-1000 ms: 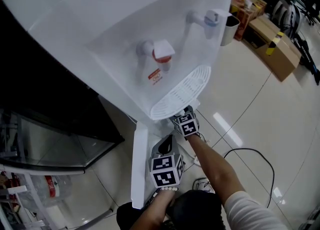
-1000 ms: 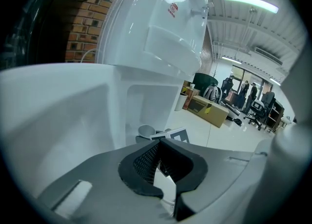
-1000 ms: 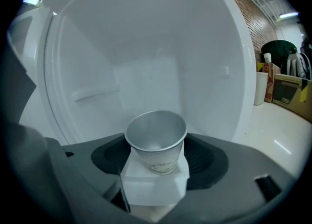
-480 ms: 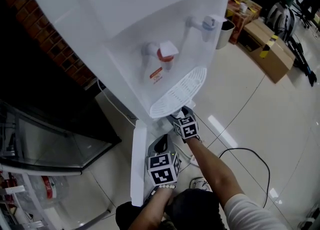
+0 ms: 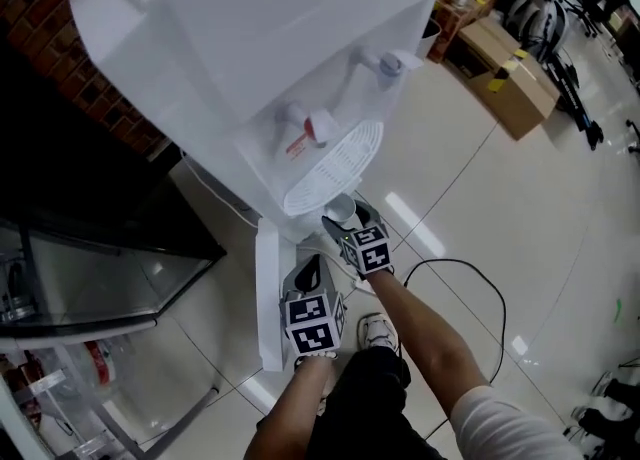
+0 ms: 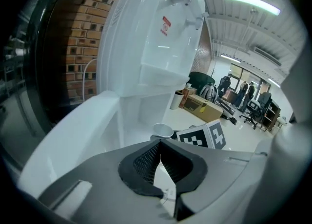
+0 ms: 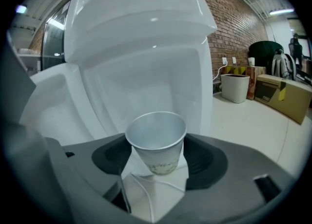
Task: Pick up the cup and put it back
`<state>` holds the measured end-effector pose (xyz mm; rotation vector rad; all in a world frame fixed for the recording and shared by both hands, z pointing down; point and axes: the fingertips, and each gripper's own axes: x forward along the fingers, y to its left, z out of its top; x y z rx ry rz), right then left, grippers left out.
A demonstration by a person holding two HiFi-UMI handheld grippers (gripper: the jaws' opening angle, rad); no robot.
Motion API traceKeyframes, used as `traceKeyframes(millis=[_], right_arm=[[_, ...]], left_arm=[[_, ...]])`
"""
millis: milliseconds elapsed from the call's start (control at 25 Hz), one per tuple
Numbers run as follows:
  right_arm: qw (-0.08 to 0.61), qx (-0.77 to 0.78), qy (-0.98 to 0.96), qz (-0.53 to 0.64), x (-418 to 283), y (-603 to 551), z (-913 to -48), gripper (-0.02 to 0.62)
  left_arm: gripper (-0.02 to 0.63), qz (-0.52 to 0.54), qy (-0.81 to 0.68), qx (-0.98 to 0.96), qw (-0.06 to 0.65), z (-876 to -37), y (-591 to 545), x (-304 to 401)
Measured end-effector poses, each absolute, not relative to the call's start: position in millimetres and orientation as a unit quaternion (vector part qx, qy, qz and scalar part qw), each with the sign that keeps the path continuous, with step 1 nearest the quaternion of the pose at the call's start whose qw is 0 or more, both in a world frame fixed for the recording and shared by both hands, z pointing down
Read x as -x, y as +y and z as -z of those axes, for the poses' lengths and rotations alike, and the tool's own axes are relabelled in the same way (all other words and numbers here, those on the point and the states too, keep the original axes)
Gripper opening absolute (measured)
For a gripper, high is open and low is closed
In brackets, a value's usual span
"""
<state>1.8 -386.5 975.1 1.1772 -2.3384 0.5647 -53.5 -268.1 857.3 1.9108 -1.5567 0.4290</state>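
Though all three views take in the one white water dispenser [image 5: 250,48], only the head view shows both of its taps together, a red tap [image 5: 318,128] and a blue tap [image 5: 390,65], above the round drip grille [image 5: 335,168]. The brick wall [image 6: 83,47] behind it reads best from the left gripper view, which alone catches some people [image 6: 246,94] standing far off down the room; they are too small for us to count. We count one cardboard box [image 5: 505,88] on the tiled floor in the head view, and the right gripper view adds a single pale bin [image 7: 235,87] beside the wall. A black cable [image 5: 470,288] loops over the floor only in the head view.

We see two grippers. The left gripper [image 5: 308,273] hangs low beside the dispenser's base, and its own view shows its claw pressed together at the tips, with nothing in it. The right gripper [image 5: 348,223] sits just under the drip grille, its claw pinching the one paper cup [image 7: 157,140], upright and off the floor. The cup's inside shows only in the right gripper view, and we see nothing in it.
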Motion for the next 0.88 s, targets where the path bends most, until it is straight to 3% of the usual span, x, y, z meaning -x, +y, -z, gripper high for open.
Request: traceKeyframes(millis=[200,400,880], right_arm=[[0.231,-0.443,-0.837,-0.221,-24,-338,-905,0.341],[0.23,-0.464,-0.824,-0.228,-42,-289,-818,0.341],[0.211,-0.467,-0.828,-0.227,-47,-179,-576,0.341]], left_arm=[[0.0,-0.172,-0.562,-0.754,0.293,-810,-235,46],[0.0,-0.193,-0.546,-0.749,0.323,-766,-190,53],[0.0,-0.19,-0.532,-0.758,0.325,-544,-97,46]])
